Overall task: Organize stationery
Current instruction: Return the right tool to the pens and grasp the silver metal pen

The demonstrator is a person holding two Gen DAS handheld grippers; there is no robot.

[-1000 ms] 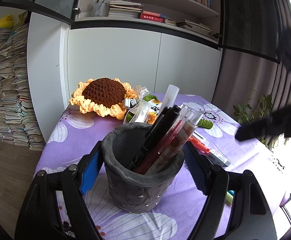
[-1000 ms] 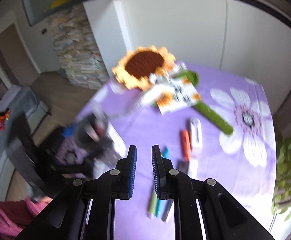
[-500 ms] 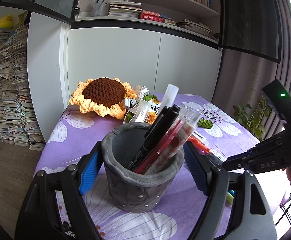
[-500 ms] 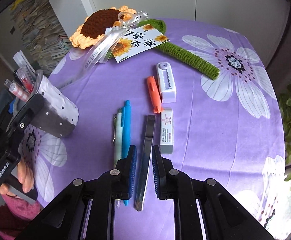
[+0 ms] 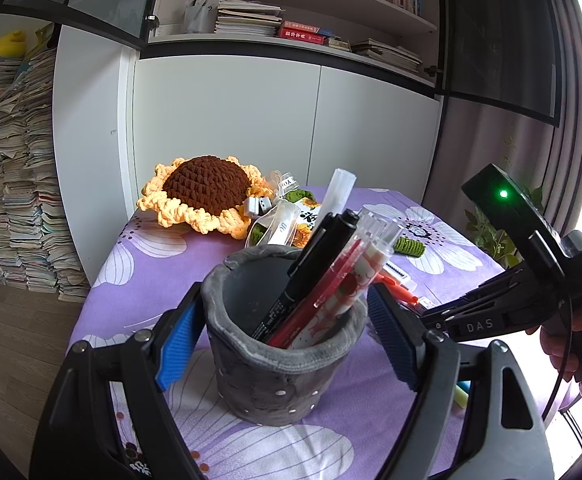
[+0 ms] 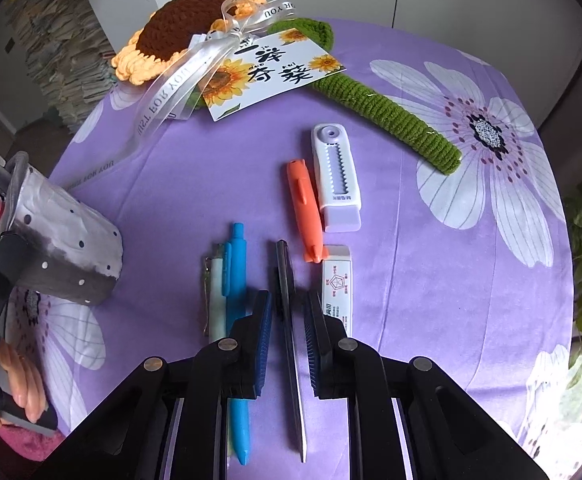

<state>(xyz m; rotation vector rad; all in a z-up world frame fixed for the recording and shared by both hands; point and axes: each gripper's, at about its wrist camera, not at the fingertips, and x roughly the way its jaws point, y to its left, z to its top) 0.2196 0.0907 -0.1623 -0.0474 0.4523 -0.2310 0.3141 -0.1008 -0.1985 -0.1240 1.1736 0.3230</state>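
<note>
The left tongs [image 5: 287, 336] stand around the grey pen cup [image 5: 279, 364] on the purple flowered surface [image 6: 411, 240]. Their jaws have just been opening, and the blue pads [image 5: 177, 348] now stand a little away from the cup wall on both sides, so the cup is between them but not pressed. Several pens [image 5: 323, 276] lean inside the cup.

The right tongs [image 6: 288, 312] point down at the surface. Their jaws are almost closed, with a narrow gap, and a thin dark metal ruler [image 6: 289, 320] lies flat in this gap; I cannot see the pads pressing it. Just left of the tongs lie a blue pen [image 6: 233, 276] and a pale green pen [image 6: 216, 296]. An orange pen [image 6: 305, 210], a white correction tape [image 6: 335, 178] and an eraser [image 6: 335, 284] lie just to the right.
</note>
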